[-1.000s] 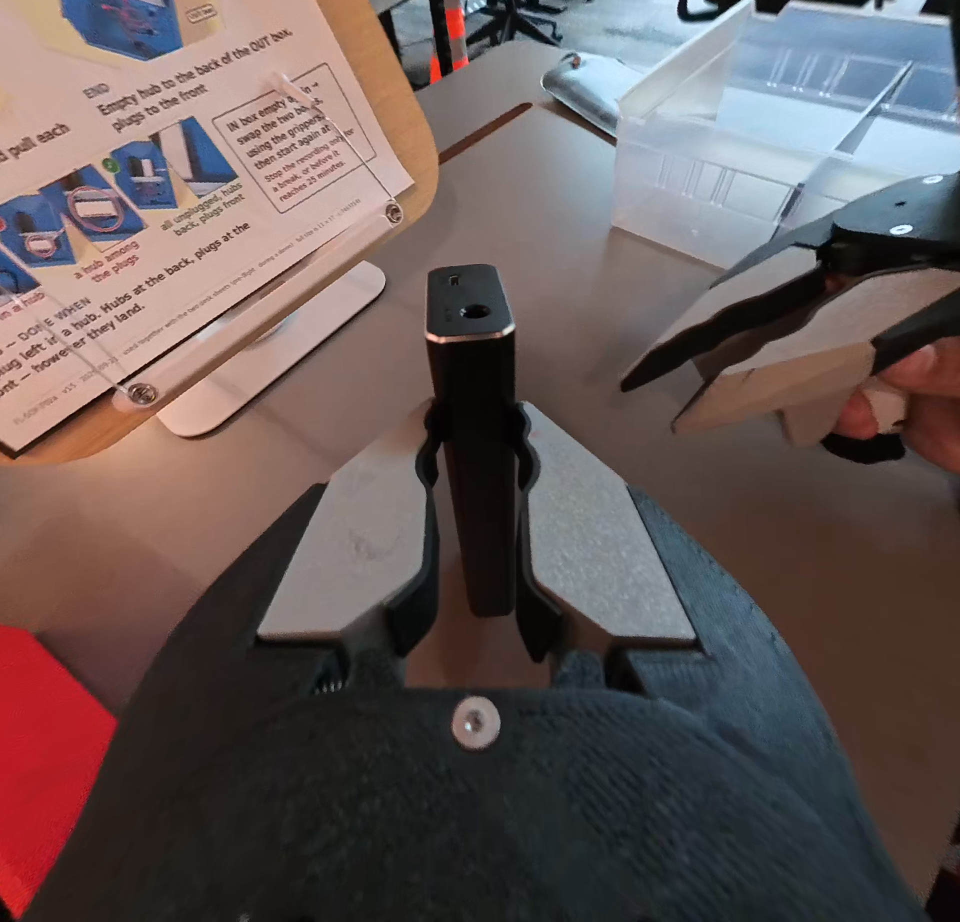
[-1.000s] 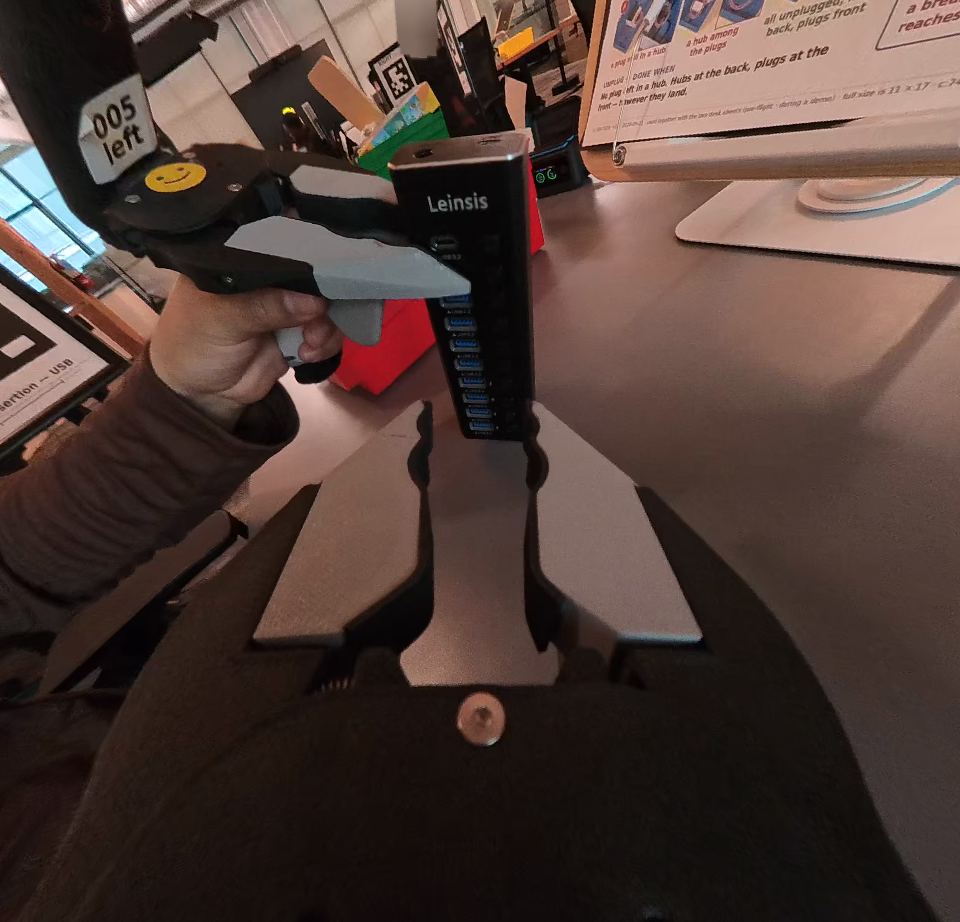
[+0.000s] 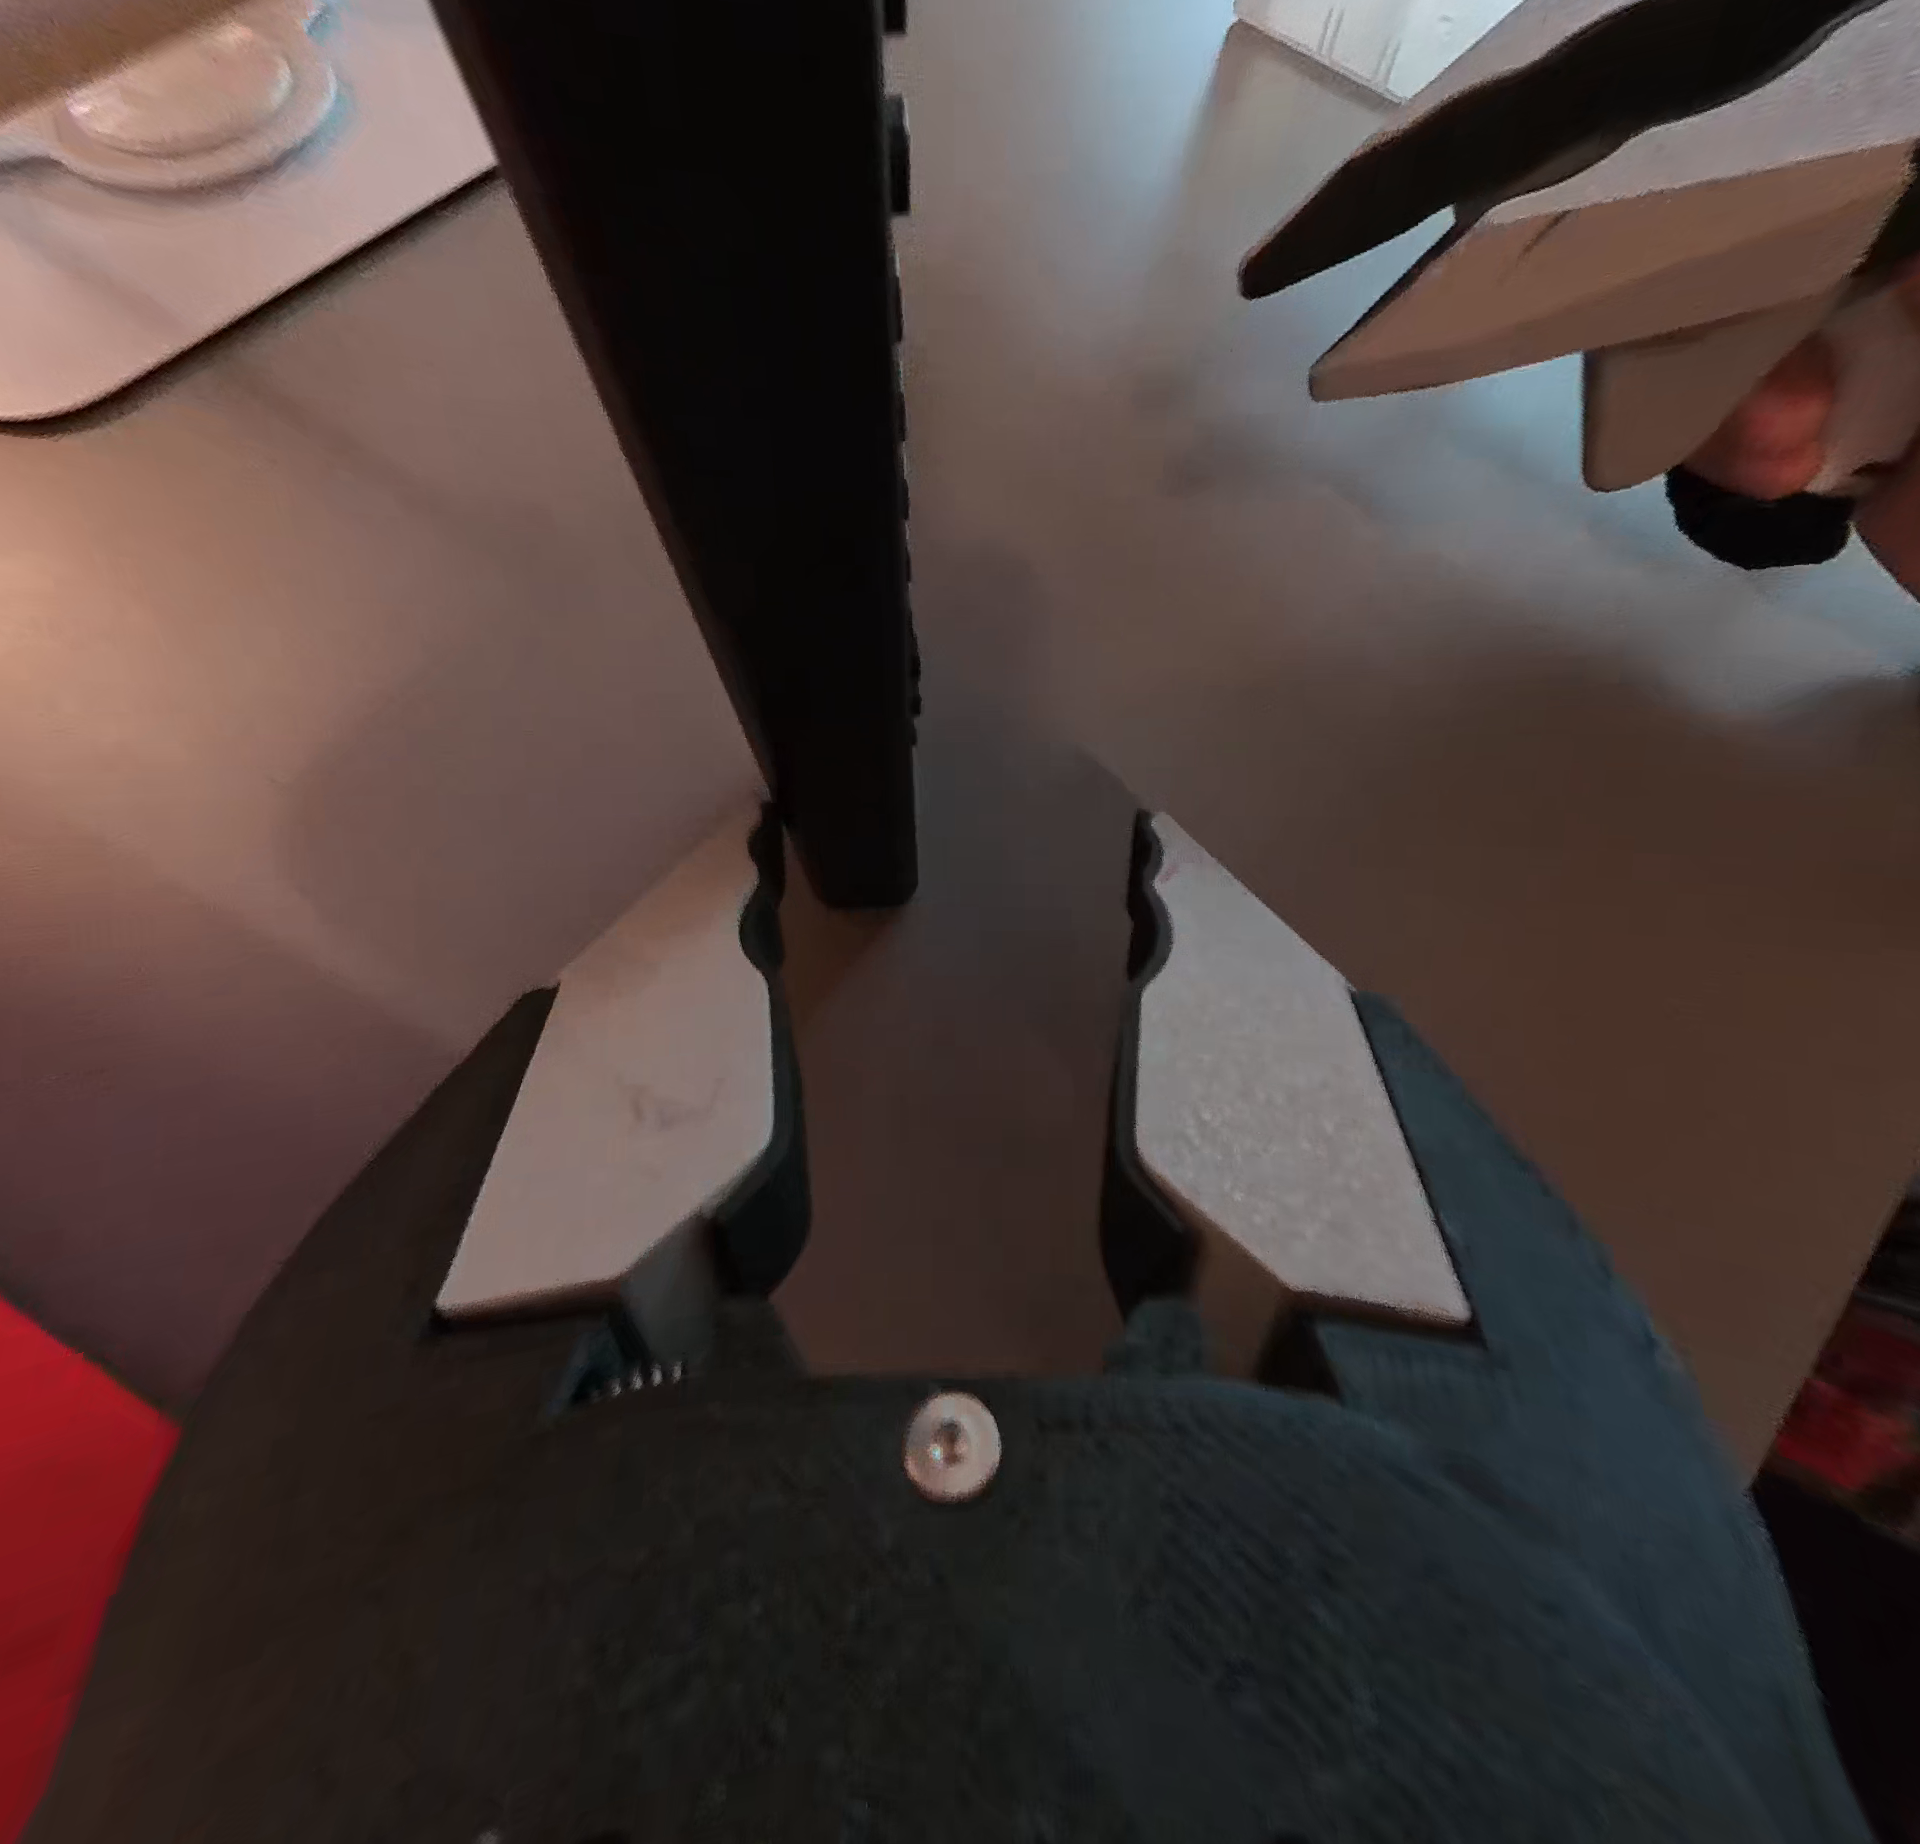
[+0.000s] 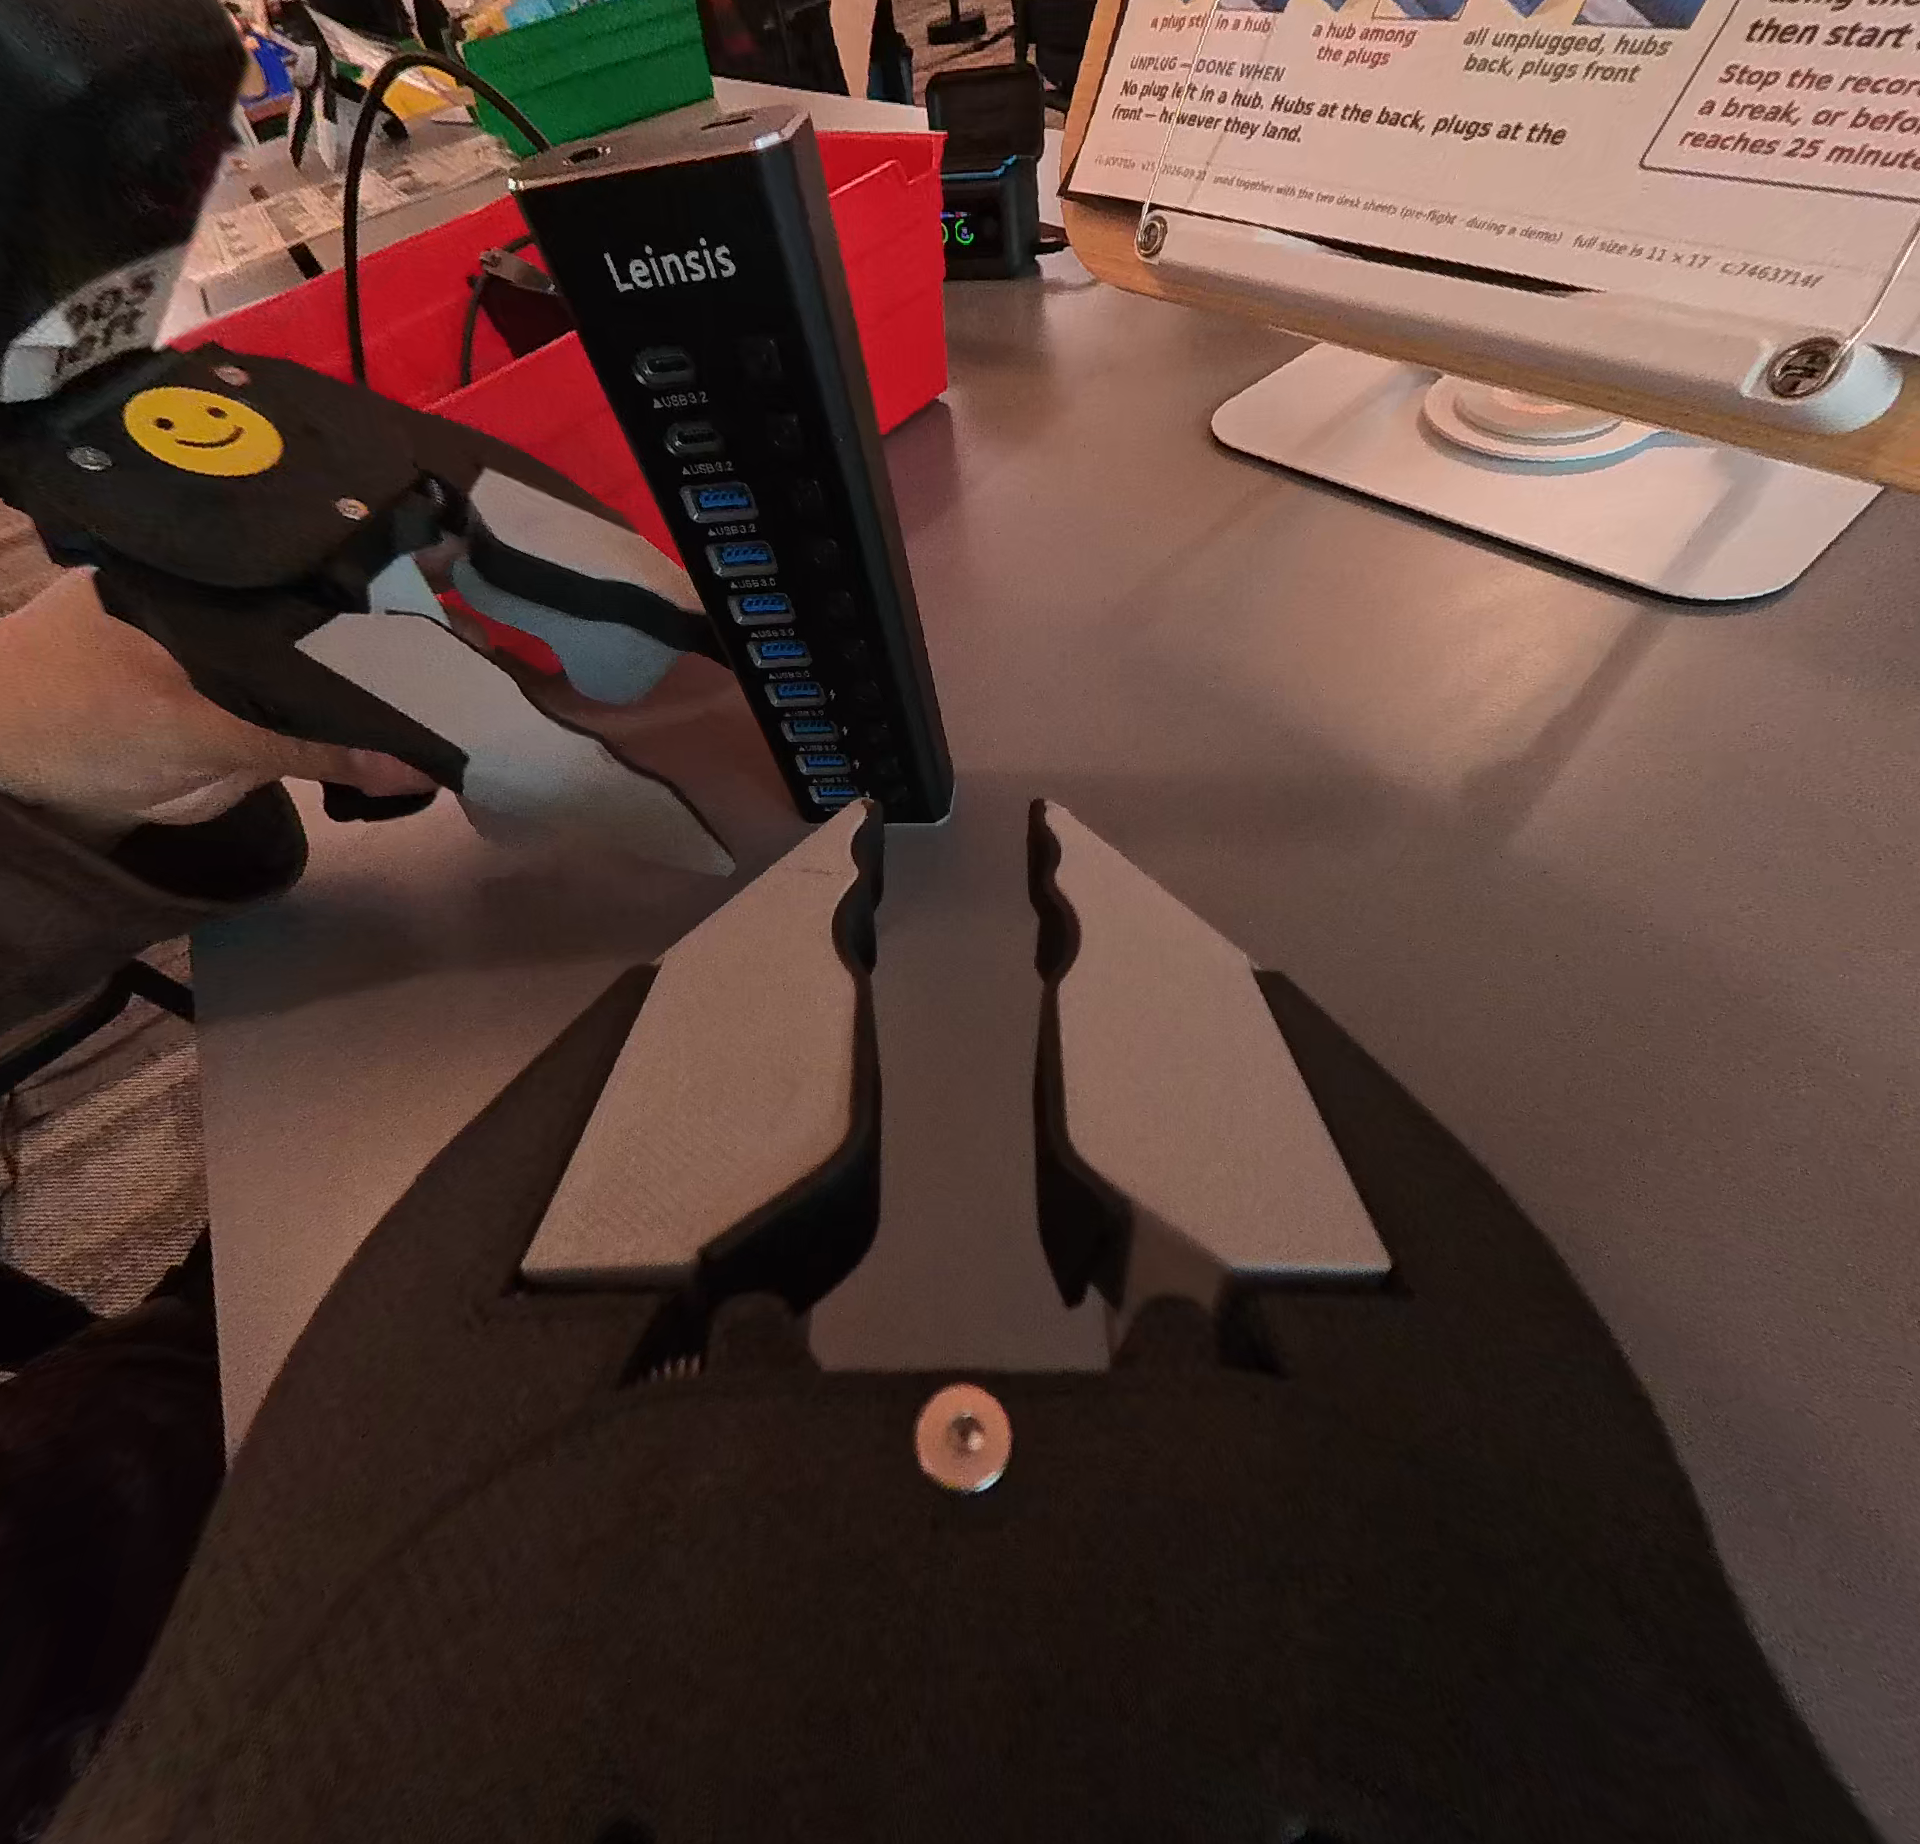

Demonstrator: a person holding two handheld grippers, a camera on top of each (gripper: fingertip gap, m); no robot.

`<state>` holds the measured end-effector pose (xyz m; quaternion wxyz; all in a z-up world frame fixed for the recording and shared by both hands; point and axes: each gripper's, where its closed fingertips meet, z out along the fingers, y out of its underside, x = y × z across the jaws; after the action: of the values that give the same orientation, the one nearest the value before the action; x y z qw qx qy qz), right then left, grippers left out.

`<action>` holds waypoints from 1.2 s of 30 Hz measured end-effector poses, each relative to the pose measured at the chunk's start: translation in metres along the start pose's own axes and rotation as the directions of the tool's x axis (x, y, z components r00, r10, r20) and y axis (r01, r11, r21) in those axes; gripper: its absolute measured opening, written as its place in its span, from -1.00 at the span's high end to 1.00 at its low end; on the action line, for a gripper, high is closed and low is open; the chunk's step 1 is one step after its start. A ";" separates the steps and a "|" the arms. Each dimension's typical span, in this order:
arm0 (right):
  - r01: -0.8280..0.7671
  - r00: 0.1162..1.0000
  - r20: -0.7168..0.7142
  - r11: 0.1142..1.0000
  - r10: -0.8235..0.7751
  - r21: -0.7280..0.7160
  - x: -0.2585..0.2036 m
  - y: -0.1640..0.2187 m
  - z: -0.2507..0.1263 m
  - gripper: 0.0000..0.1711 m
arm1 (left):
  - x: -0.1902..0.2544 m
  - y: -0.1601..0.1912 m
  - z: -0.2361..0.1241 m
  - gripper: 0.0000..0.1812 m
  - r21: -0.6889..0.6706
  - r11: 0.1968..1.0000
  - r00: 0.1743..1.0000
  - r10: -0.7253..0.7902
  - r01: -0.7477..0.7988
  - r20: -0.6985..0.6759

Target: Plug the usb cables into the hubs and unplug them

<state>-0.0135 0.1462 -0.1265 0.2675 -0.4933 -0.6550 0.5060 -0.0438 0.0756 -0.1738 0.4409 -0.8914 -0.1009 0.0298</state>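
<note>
Left wrist view: left gripper (image 3: pixel 951 890) spread wide, gripping nothing; black hub (image 3: pixel 727 392) stands tilted against its left fingertip; right gripper (image 4: pixel 951 880) part open, empty

dim warm light, motion blur, soft shadows, wide-angle edge distortion

The hub (image 4: pixel 758 506) has a glossy black face and brushed metal edges. The right gripper (image 4: pixel 956 838) has matt grey grainy fingers (image 4: pixel 727 1077) on a black textured body. The tabletop (image 4: pixel 1351 859) is smooth, faintly shiny grey; the bin (image 4: pixel 883 267) is red plastic.
</note>
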 end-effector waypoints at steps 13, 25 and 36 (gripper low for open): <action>0.000 1.000 0.013 0.999 0.000 -0.033 -0.003 0.006 0.003 0.72 | -0.011 0.022 0.024 0.41 -0.098 0.995 0.999 0.002 0.002 0.043; 0.000 1.000 0.016 0.998 0.001 -0.065 -0.004 0.013 0.007 0.72 | -0.012 0.021 0.024 0.49 -0.087 0.996 0.999 -0.009 0.012 0.031; 0.032 0.999 0.009 0.993 -0.031 -0.115 -0.008 0.022 0.012 0.72 | -0.016 0.017 0.019 0.49 -0.052 0.998 0.995 0.024 -0.019 0.099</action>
<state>-0.0130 0.1341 -0.1500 0.2442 -0.4956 -0.6917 0.4651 -0.0600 0.0774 -0.1996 0.4118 -0.9009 -0.1137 0.0764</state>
